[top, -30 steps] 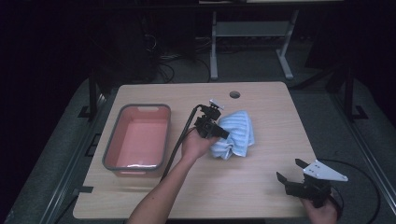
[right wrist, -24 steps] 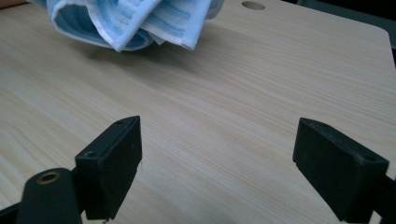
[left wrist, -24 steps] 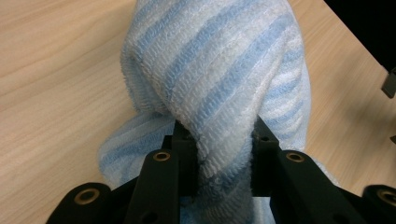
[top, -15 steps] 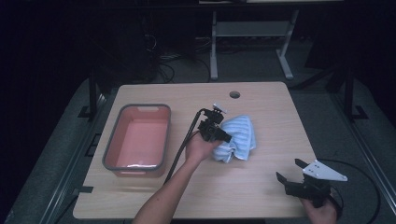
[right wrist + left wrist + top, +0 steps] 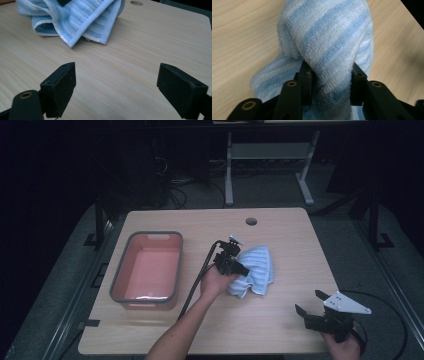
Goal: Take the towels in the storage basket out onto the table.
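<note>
A blue-and-white striped towel point(image 5: 259, 265) lies bunched on the wooden table, right of centre. My left gripper point(image 5: 240, 268) lies low over its left edge. In the left gripper view a raised fold of the towel point(image 5: 329, 32) fills the gap between the jaws of the left gripper point(image 5: 329, 82) and touches both pads; the jaws have just been opening. My right gripper point(image 5: 309, 302) hovers near the table's front right corner, open and empty. In its own view the right gripper point(image 5: 116, 82) points at the towel point(image 5: 75, 15) across bare wood.
A salmon-pink bin with a grey rim point(image 5: 145, 235) stands empty at the left of the table. A round cable hole point(image 5: 251, 221) sits near the far edge. The left gripper's black cable point(image 5: 197, 282) trails toward the front. Dark floor and a desk frame surround the table.
The left hand and its gripper have edged a little toward the near side, along the towel's left edge. The right gripper has kept still.
</note>
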Demonstrator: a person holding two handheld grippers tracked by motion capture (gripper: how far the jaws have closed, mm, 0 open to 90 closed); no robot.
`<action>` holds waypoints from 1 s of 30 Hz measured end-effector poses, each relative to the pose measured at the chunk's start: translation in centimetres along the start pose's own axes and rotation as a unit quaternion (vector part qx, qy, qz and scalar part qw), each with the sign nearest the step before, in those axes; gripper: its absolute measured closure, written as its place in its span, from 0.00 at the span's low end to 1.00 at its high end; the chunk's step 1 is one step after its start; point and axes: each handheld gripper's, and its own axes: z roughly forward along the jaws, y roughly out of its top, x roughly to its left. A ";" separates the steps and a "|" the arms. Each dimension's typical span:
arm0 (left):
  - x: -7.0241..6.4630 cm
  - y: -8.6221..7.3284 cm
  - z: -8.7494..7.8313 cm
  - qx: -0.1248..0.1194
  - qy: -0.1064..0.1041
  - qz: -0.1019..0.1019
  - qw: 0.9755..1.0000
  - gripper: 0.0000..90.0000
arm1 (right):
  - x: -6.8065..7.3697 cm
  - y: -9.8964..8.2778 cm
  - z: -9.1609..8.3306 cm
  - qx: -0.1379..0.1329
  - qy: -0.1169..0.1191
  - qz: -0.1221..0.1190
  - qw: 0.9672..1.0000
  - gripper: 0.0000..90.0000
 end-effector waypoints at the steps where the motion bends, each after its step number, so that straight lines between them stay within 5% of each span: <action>1: 0.0 -0.1 0.1 0.000 -0.002 -0.001 1.000 0.64 | 0.0 0.0 0.0 0.000 0.000 0.000 1.000 0.17; 14: 0.3 -0.6 -0.4 -0.011 -0.019 -0.011 1.000 0.47 | 0.3 0.2 0.2 0.001 0.002 -0.004 1.000 0.17; 30: 0.6 -1.4 -2.0 -0.038 -0.018 -0.012 0.999 0.38 | 0.3 0.2 0.5 0.005 0.004 -0.005 1.000 0.17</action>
